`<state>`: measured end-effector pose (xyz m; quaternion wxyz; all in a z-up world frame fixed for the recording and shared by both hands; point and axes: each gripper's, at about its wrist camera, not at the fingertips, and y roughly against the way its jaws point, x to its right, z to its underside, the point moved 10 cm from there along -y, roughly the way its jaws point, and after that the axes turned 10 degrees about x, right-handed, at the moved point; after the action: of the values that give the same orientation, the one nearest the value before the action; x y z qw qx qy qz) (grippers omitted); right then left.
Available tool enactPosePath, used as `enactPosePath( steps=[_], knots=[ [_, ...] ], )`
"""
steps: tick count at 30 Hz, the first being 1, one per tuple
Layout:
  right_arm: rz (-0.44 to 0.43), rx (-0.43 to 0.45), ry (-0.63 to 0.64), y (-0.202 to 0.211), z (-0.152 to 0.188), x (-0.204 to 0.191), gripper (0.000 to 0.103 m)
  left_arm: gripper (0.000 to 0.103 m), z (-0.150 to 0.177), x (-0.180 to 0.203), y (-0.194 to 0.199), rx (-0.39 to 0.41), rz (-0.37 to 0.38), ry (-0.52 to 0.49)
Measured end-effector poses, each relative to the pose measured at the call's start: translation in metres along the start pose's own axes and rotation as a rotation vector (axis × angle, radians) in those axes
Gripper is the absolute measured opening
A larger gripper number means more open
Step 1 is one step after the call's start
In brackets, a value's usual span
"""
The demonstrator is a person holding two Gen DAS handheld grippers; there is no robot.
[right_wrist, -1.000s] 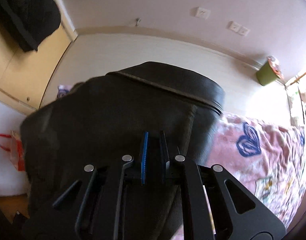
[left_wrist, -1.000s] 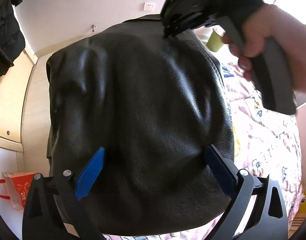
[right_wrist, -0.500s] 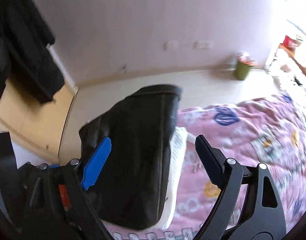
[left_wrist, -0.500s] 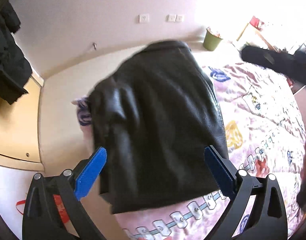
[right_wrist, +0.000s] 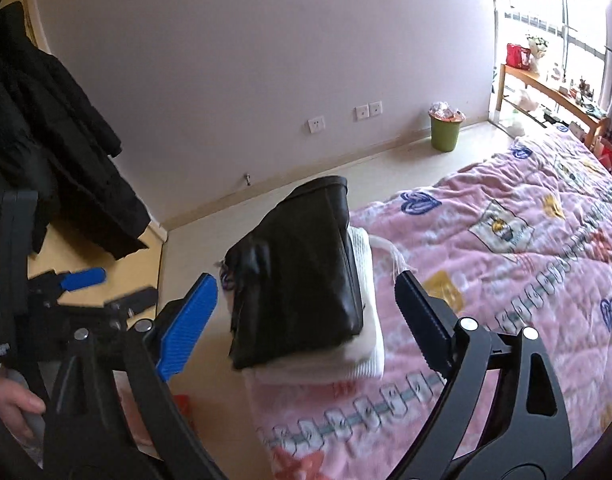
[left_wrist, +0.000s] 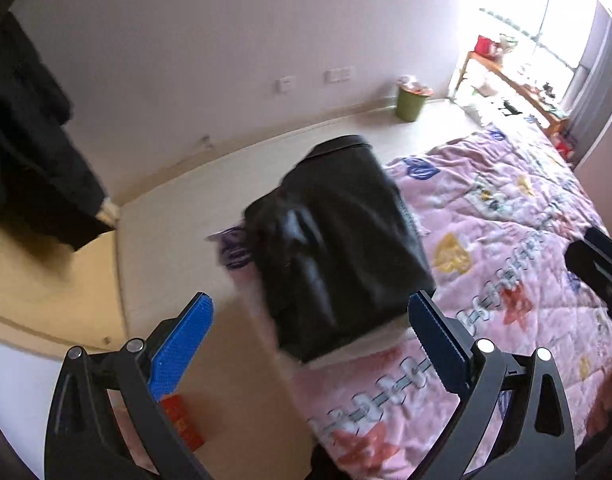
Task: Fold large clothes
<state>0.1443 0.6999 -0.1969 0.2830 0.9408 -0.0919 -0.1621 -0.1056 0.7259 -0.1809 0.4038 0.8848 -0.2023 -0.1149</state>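
- The black leather jacket (right_wrist: 302,268) is lying folded on a white folded garment (right_wrist: 361,344), the stack sitting at the corner of the bed (right_wrist: 505,264) beside the floor.
- The left gripper (left_wrist: 309,340) and the right gripper (right_wrist: 306,312) are hovering apart from the stack, jaws spread wide and holding nothing.
- The jacket is overhanging the white garment on the floor side; slick leather is probably prone to sliding off.
- The stiff folds are likely springing open if left unpressed.
- Any careless sweep of a gripper is risking toppling the stack.
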Motion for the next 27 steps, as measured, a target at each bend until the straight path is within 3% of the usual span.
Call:
enactPosePath(
  steps=[3,5,7,10,15,24,27],
  knots=[
    [-0.012,0.024,0.015,0.036,0.002,-0.011,0.089,0.095,0.007,-0.002,0.029,-0.003,0.020,0.049],
    [-0.023,0.021,0.016,0.051,0.005,-0.018,0.090,0.095,0.015,-0.009,0.049,-0.030,-0.041,0.081],
    [-0.029,0.022,0.030,0.072,0.008,-0.029,0.092,0.095,0.018,-0.012,0.066,-0.006,-0.080,0.080],
    [-0.042,0.036,0.066,0.092,0.011,-0.046,0.097,0.095,0.017,-0.001,0.087,0.040,-0.012,0.066],
    [-0.036,0.059,0.130,0.119,0.023,-0.065,0.097,0.095,0.024,0.010,0.111,0.052,0.027,0.071],
    [0.018,0.074,0.133,0.140,0.037,-0.055,0.097,0.095,0.041,0.025,0.128,0.054,0.024,0.033],
    [0.033,0.075,0.111,0.141,0.036,-0.045,0.097,0.095,0.045,0.026,0.126,0.032,0.037,0.068]
  ],
)
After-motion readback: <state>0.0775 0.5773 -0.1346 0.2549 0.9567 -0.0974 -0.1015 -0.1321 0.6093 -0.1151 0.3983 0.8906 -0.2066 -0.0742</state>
